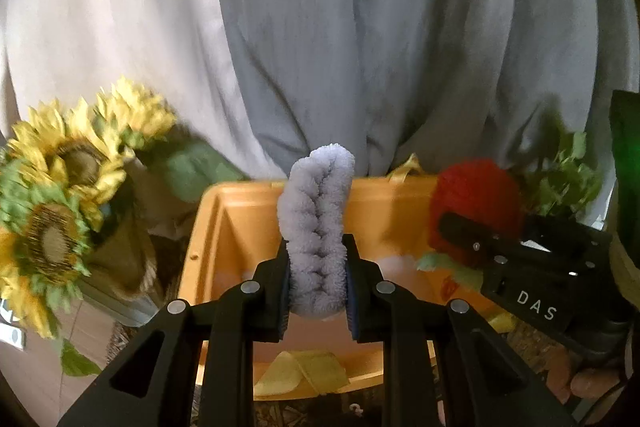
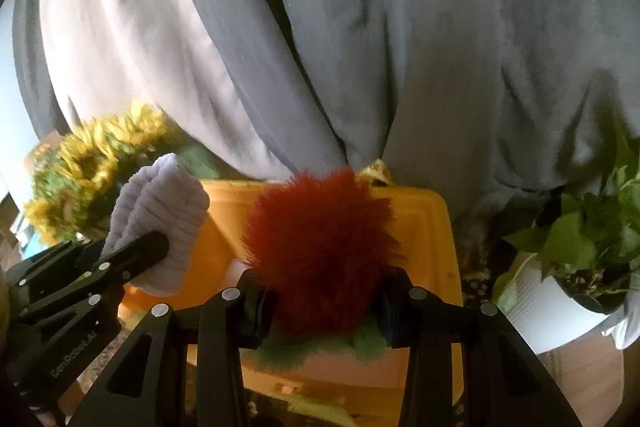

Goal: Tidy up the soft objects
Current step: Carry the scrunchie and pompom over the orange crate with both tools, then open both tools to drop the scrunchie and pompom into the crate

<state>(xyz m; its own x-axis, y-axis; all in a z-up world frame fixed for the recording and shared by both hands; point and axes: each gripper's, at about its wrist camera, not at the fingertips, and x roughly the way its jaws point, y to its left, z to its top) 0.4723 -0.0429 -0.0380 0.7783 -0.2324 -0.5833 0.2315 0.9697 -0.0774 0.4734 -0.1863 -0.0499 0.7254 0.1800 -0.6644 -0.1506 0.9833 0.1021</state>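
The left gripper (image 1: 318, 291) is closed on a lilac fluffy cloth (image 1: 316, 227), and the right gripper (image 2: 324, 301) is closed on a red furry toy (image 2: 320, 247). Both soft things hang just above the orange bin (image 1: 240, 211), which is in front of and below the fingers. The step appears to be the delivery; next, each gripper should go lower and open over the bin.

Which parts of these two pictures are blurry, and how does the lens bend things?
Left wrist view: the sunflowers smear with motion blur, while the left gripper and its lavender fuzzy piece stay sharp. Right wrist view: the sunflowers are soft too; the red furry toy and potted plant read clearer. Both views: fisheye bowing curves the curtain, with dark corners.
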